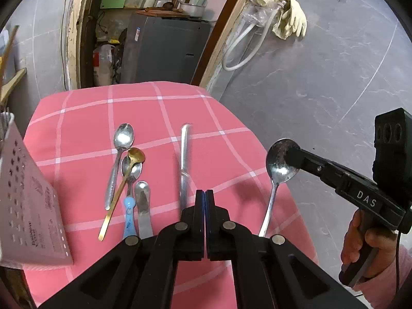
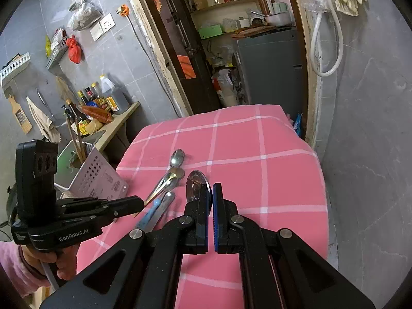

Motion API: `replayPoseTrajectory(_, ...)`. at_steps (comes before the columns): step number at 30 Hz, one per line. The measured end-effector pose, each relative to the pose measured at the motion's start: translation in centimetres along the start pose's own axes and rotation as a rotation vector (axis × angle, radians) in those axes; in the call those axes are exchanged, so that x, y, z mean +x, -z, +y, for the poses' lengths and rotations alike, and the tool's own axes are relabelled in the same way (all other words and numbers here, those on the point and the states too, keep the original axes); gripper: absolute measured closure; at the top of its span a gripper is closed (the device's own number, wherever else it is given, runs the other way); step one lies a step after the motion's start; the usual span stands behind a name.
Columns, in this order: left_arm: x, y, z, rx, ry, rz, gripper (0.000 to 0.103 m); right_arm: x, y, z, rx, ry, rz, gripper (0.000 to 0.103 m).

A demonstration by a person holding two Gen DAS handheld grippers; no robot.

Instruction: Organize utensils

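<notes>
My left gripper (image 1: 205, 193) has its jaws pressed together over the pink checked cloth (image 1: 221, 118). A table knife (image 1: 184, 164) rises in front of its tips, blurred along the blade; I cannot tell from the left wrist view whether the pads pinch its handle or merely stand before it.

My right gripper (image 2: 211, 193) is clamped on a large steel spoon (image 1: 282, 163). The pads grip the bowl, and the handle hangs down clear of the cloth. In the right wrist view only the bowl's upper edge shows above the fingers.

Utensils lying on the cloth, left of the knife:
- a long steel spoon (image 1: 121, 154), bowl away from me;
- a gold spoon (image 1: 123, 188), crossing over a smaller spoon with a blue handle (image 1: 130, 193);
- a flat steel spreader (image 1: 143, 206), just beside the blue handle.

A white perforated utensil holder (image 1: 28, 206) stands at the cloth's left edge; in the right wrist view wooden sticks (image 2: 77, 144) stand inside it.

My right hand (image 1: 360, 242) wraps the right gripper's handle, pink sleeve at the wrist.
</notes>
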State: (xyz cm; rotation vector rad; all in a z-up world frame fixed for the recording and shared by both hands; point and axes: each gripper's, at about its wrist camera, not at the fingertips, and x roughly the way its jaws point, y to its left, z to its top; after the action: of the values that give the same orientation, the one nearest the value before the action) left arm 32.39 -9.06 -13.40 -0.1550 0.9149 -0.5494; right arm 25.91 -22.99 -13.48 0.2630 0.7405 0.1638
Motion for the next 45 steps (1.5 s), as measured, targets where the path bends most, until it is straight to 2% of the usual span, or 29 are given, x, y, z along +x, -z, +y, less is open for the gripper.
replayPoseTrajectory(5, 1.6, 0.2, 1.2, -0.047, 0.01, 0.052, 0.102, 0.4, 0.9, -0.2, 0.011, 0.03, 0.017, 0.1)
replayPoseTrajectory(9, 4.0, -0.1, 2.7, -0.102, -0.026, 0.074, 0.102, 2.5, 0.9, -1.7, 0.033, 0.02, 0.055, 0.1)
replayPoseTrajectory(17, 8.6, -1.7, 3.7, -0.083, -0.121, 0.127, 0.101, 6.0, 1.1, -3.5, 0.055, -0.032, 0.089, 0.1)
replayPoseTrajectory(22, 10.6, -2.7, 3.8, -0.072, -0.145, 0.161, 0.101, 7.6, 0.5, -4.3, 0.057, -0.066, 0.11, 0.1)
replayPoseTrajectory(27, 11.3, -3.2, 3.5, -0.054, -0.136, 0.182, 0.101, 8.7, -0.3, -5.1, 0.059, -0.086, 0.116, 0.1)
replayPoseTrajectory(32, 11.3, -3.5, 4.1, -0.081, -0.111, 0.201, 0.1, 9.7, -0.5, -5.5, 0.057, -0.097, 0.132, 0.1)
replayPoseTrajectory(39, 10.5, -3.0, 3.6, -0.062, -0.12, 0.213, 0.099, 10.5, -0.3, -5.7, 0.069, -0.113, 0.146, 0.1)
replayPoseTrajectory(42, 10.2, -2.9, 3.5, -0.053, -0.133, 0.2, 0.089, 10.7, -0.3, -6.0, 0.073, -0.115, 0.147, 0.1)
replayPoseTrajectory(44, 10.0, -3.0, 3.6, -0.058, -0.142, 0.184, 0.073, 10.8, -0.2, -6.0, 0.079, -0.117, 0.148, 0.1)
replayPoseTrajectory(45, 9.8, -3.0, 3.6, -0.058, -0.148, 0.174, 0.069, 10.9, -0.2, -6.0, 0.08, -0.117, 0.148, 0.1)
